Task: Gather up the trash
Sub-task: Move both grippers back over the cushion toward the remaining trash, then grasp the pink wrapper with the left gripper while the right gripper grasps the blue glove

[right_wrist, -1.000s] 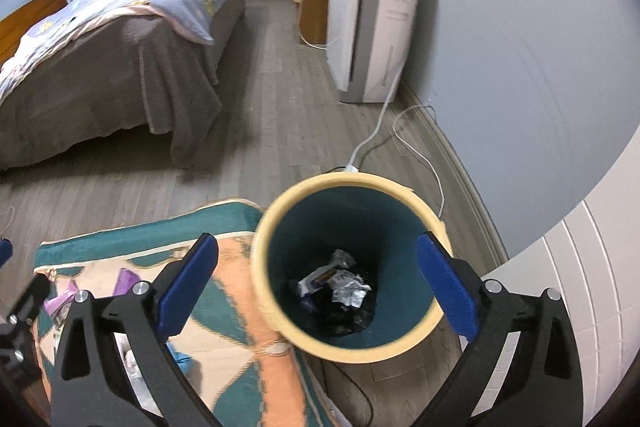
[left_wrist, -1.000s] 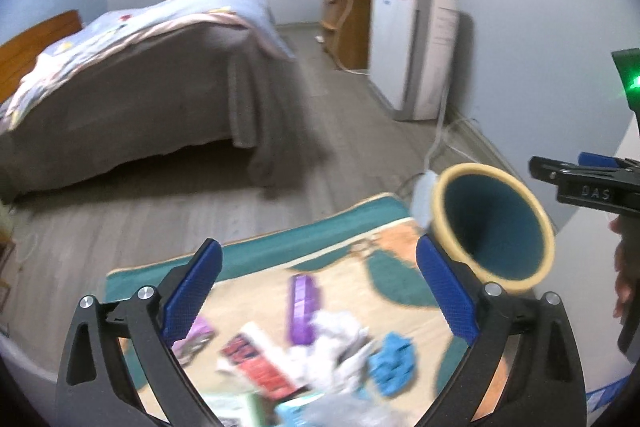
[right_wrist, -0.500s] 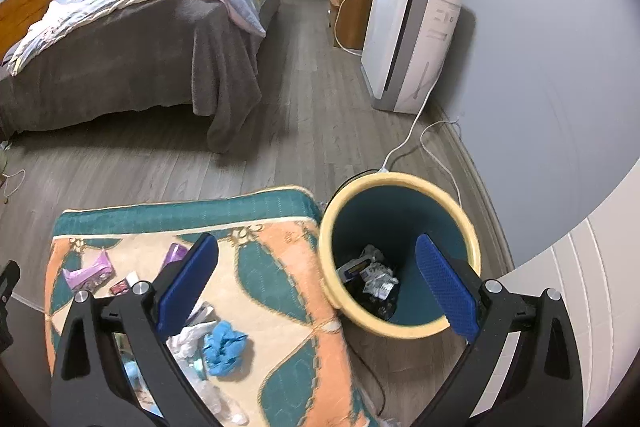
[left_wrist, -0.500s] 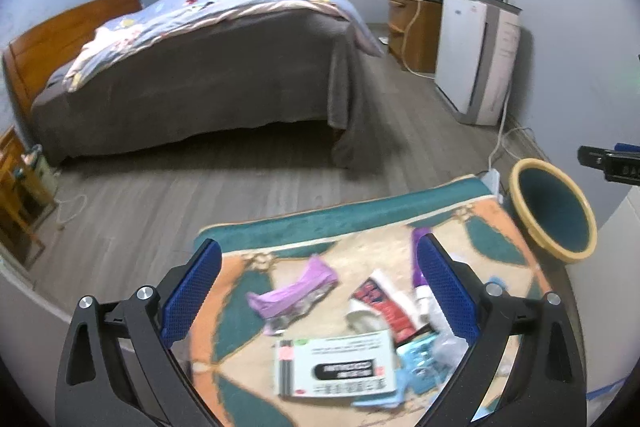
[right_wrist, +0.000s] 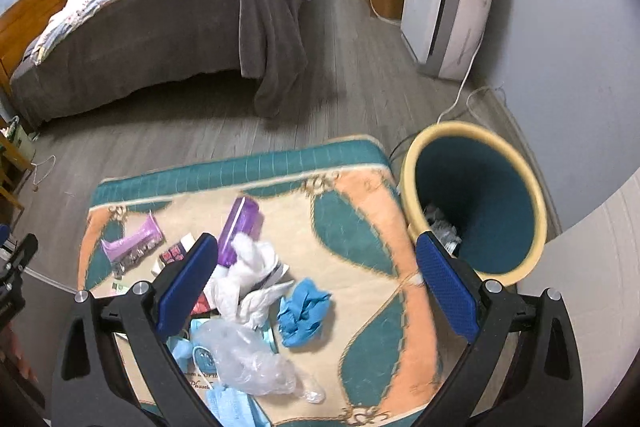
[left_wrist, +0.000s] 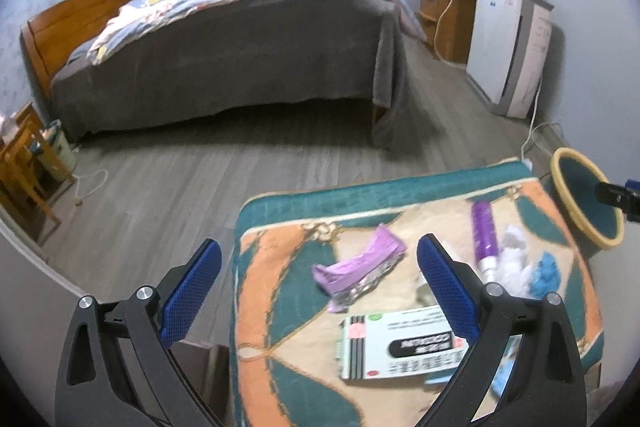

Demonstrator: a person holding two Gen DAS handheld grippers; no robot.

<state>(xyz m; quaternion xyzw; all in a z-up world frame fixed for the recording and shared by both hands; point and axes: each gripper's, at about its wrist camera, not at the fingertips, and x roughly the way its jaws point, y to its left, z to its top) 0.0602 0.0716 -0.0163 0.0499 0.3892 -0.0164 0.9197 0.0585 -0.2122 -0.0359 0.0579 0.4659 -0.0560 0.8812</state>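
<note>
Both hand-held grippers (left_wrist: pixel 318 275) (right_wrist: pixel 316 271) agape, empty; crumpled wrappers (right_wrist: pixel 442 229) inside yellow-rimmed bin (right_wrist: pixel 520 179).

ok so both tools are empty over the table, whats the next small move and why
Probably lower the right tool onto the crumpled blue glove. Both tools are open and hold nothing, the glove lies loose almost between the right tool's fingers, and it is the piece nearest the bin, which already holds trash.
</note>
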